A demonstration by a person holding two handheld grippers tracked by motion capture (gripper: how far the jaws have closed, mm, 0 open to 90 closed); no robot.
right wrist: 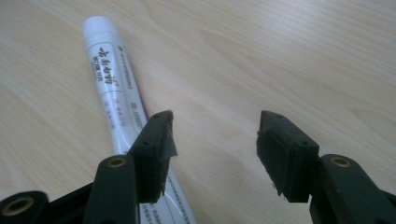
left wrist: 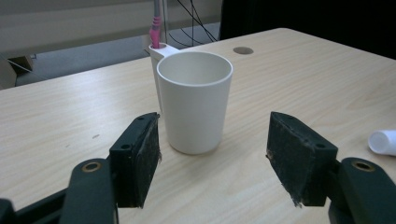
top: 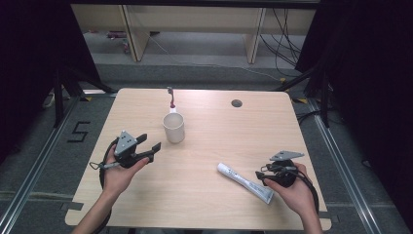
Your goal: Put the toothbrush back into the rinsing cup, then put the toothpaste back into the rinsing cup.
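A white cup (top: 174,127) stands upright near the middle of the table, with a pink-necked toothbrush (top: 171,100) upright in a small holder on its far side. My left gripper (top: 150,142) is open, just left of the cup and pointing at it. In the left gripper view the cup (left wrist: 195,102) stands a little beyond the open jaws of the left gripper (left wrist: 212,154), apart from them, and the toothbrush (left wrist: 155,23) rises behind it. A white toothpaste tube (top: 245,183) lies flat at the front right. My right gripper (right wrist: 215,144) is open over bare table, and the tube (right wrist: 109,79) runs under its left jaw.
The wooden table (top: 204,204) has a round cable hole (top: 236,103) at the back right. Black curtains and stand legs flank the table. Cables lie on the floor beyond the far edge. The tube's cap end (left wrist: 383,141) shows at the right edge of the left gripper view.
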